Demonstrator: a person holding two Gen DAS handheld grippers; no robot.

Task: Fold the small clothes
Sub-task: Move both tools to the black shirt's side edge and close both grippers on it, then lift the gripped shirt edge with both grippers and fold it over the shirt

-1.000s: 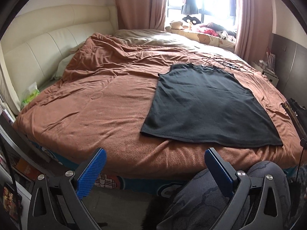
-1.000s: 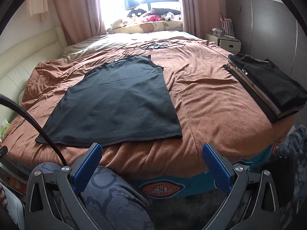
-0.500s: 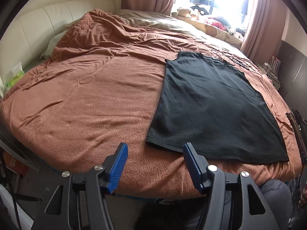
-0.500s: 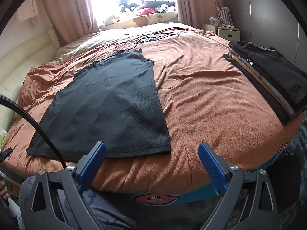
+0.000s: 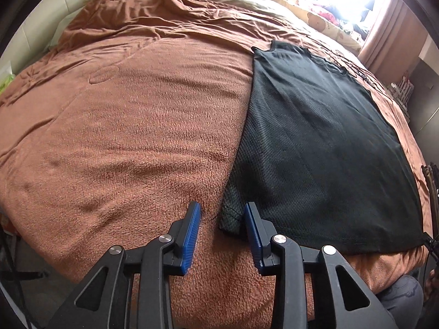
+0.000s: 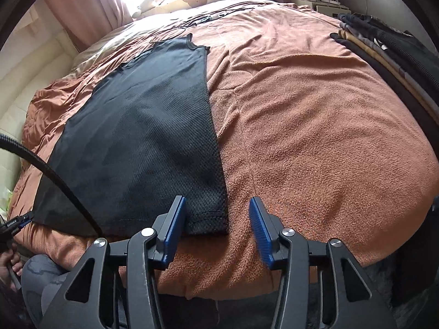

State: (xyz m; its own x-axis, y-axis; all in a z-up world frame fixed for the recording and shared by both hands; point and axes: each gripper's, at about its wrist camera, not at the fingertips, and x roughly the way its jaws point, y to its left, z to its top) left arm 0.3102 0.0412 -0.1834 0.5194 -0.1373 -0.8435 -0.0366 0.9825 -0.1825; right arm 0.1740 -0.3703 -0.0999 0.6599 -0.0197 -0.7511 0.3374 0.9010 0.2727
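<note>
Garment: black mesh tank top, spread flat on the brown blanket of the bed, hem toward the bed's near edge, neck and straps toward the far side by the window.
Garment, right wrist view: same tank top, lying left of the blanket's middle; right side edge runs straight from armhole down to the near right hem corner.
Left tool: left tool low at the bed's near edge, blue pads parted with a clear gap; near left hem corner of the top sits inside that gap, right pad over the fabric, left pad over bare blanket. Not clamped on anything.
Right tool: right tool at the near edge, pads spread wide; near right hem corner of the top lies between them, closer to the left pad; right pad over bare blanket. Nothing gripped.
Hem: slightly lifted and curled at the left corner in the left wrist view; flat at the right corner.
Stack: folded clothes pile, dark and tan layers, at the bed's right edge, well apart from the top.
Cable: black corded hose crossing the lower left of the right wrist view, over the top's left hem area.
Far side: stuffed toys and bright window beyond the bed; loose thin cables on the blanket near the top's neckline.
Curtains: pink, flanking the window.
</note>
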